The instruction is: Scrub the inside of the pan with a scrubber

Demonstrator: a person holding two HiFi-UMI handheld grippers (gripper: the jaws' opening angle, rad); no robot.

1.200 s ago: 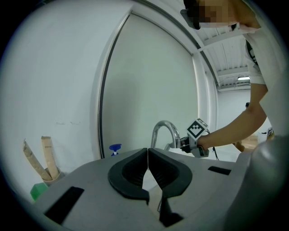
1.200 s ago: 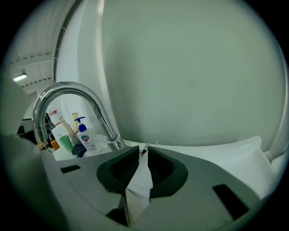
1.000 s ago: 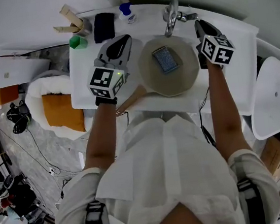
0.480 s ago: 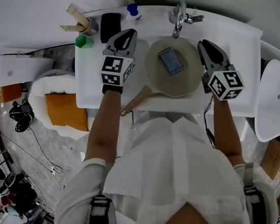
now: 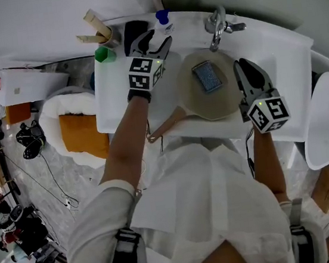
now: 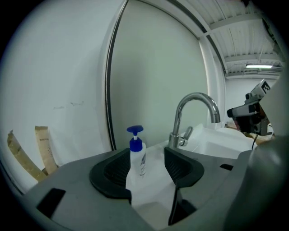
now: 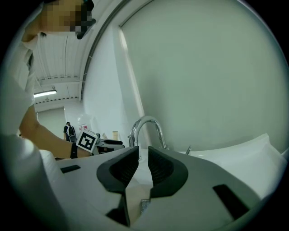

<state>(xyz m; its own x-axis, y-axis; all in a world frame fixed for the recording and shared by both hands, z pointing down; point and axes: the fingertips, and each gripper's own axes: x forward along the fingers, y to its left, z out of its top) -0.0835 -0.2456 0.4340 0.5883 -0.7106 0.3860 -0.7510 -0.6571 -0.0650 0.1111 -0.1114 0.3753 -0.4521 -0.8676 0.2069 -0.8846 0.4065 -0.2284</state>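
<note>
Left tool [image 5: 153, 39] just spread, empty; centre the blue-capped white pump bottle [image 5: 163, 20] at its 12 o'clock before pinching; right tool [image 5: 246, 66] barely parted, empty.

No words can be read. The print on the bottle [image 6: 136, 155] is too small to read.

White desk [image 5: 110, 105] bearing blue-capped pump bottle [image 5: 163, 18], chrome faucet [image 5: 218, 24], green cup [image 5: 104, 54], wooden pieces [image 5: 95, 25]; orange cushion [image 5: 81, 136] alongside.
</note>
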